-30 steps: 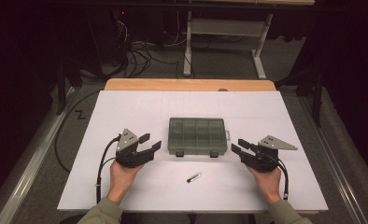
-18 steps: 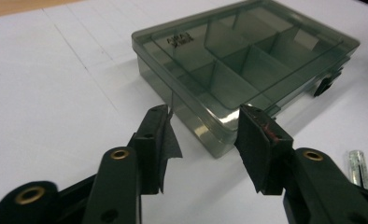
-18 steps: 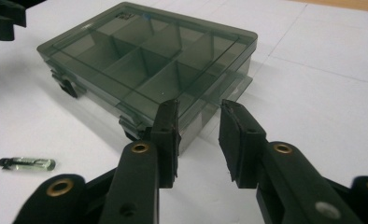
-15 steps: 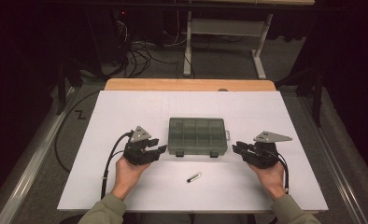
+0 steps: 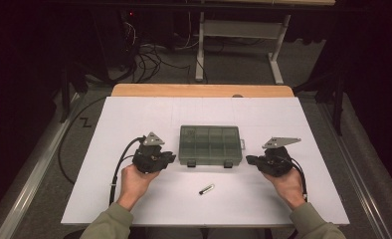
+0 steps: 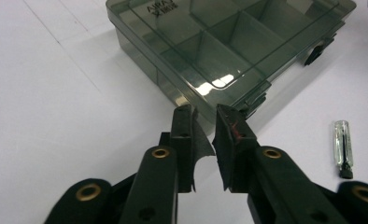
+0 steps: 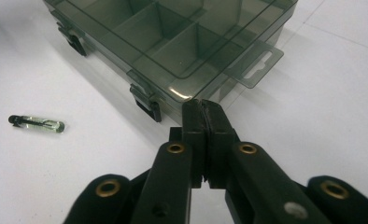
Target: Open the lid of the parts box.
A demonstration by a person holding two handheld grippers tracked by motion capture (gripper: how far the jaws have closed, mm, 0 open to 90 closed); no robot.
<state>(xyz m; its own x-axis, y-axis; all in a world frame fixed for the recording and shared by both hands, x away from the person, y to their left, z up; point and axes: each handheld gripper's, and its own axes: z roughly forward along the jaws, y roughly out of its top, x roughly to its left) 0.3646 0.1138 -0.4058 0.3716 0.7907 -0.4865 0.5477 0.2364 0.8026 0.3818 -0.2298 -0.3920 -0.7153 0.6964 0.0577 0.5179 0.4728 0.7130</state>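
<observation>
Compartment box [image 5: 210,145], a smoky clear plastic case with its lid down and two dark latches on the near side, lies flat at the middle of the white table [image 5: 134,114], between the two hand-held grippers. Through the lid the dividers of its compartments can be seen, and a hang tab [image 7: 256,66] sticks out from one short end. The left gripper [image 5: 170,158] rests on the table just beside the box's left end, held from behind by the person's left hand [image 5: 134,180]; in the left gripper view its jaws have just been closing and stand a narrow gap apart with nothing between them, their tips aimed at the near left corner of the box but short of it. The right gripper [image 5: 249,160] sits just off the box's right end in the right hand [image 5: 289,185]; in the right gripper view its jaws are pressed fully together, having just been closing, with nothing caught in them, and their tips lie close to the box's near right corner below the tab. A small clear tube [image 5: 206,189] with a dark cap lies loose on the table in front of the box, between the two hands and apart from both grippers.
</observation>
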